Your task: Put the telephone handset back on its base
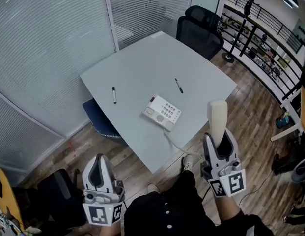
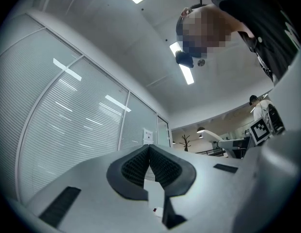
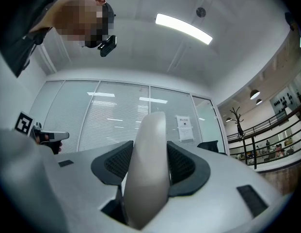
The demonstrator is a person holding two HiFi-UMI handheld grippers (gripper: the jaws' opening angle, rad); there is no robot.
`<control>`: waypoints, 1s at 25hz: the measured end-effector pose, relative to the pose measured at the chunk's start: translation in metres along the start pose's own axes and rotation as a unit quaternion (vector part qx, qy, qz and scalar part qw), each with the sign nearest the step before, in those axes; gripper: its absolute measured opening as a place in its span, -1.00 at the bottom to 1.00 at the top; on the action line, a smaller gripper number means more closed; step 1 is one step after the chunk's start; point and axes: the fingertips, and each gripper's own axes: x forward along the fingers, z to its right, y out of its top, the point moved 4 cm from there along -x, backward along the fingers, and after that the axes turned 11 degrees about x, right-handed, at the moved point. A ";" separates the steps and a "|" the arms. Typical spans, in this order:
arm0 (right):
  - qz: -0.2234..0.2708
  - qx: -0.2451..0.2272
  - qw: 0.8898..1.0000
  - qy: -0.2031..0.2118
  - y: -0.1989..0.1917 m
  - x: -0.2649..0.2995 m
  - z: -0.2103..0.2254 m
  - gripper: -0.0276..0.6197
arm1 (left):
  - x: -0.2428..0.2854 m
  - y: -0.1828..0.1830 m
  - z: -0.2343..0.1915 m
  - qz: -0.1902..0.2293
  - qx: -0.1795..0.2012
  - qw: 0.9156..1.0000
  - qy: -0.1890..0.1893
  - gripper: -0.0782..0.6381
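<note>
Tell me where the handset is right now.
The handset is clamped in the right tool, at the lower right of the head view, to the right of the phone base and by the table edge.

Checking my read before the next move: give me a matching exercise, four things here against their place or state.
1 handset
2 telephone base
3 left gripper
4 black chair

A on the table, no receiver on it
B beyond the table's far corner
C clamped in the right gripper
D shut, nothing between its jaws

Pairs: 1-C, 2-A, 3-D, 4-B
</note>
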 end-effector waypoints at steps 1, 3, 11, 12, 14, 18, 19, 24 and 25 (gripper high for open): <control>-0.001 0.002 1.000 0.003 -0.001 0.004 0.003 -0.20 | 0.002 -0.001 -0.001 -0.001 0.001 1.000 0.006 -0.74; -0.004 0.005 1.000 0.009 -0.002 0.014 0.010 -0.20 | 0.007 -0.002 0.001 -0.003 0.001 1.000 0.015 -0.74; -0.028 0.017 0.998 0.051 -0.011 0.055 0.044 -0.20 | 0.031 -0.014 0.018 -0.022 0.012 0.998 0.054 -0.74; -0.034 0.017 0.998 0.058 -0.013 0.061 0.048 -0.20 | 0.033 -0.015 0.020 -0.024 0.012 0.998 0.062 -0.74; -0.044 0.018 0.996 0.072 -0.016 0.072 0.055 -0.20 | 0.037 -0.018 0.023 -0.030 0.010 0.997 0.077 -0.74; -0.057 0.017 0.993 0.099 -0.017 0.095 0.066 -0.20 | 0.049 -0.023 0.029 -0.039 0.013 0.994 0.098 -0.74; -0.059 0.017 0.993 0.105 -0.017 0.100 0.069 -0.20 | 0.051 -0.023 0.030 -0.041 0.015 0.994 0.102 -0.74; -0.072 0.019 0.989 0.127 -0.023 0.119 0.079 -0.20 | 0.061 -0.023 0.032 -0.050 0.027 0.991 0.119 -0.74; -0.074 0.021 0.988 0.131 -0.024 0.123 0.080 -0.20 | 0.063 -0.024 0.032 -0.051 0.029 0.991 0.122 -0.74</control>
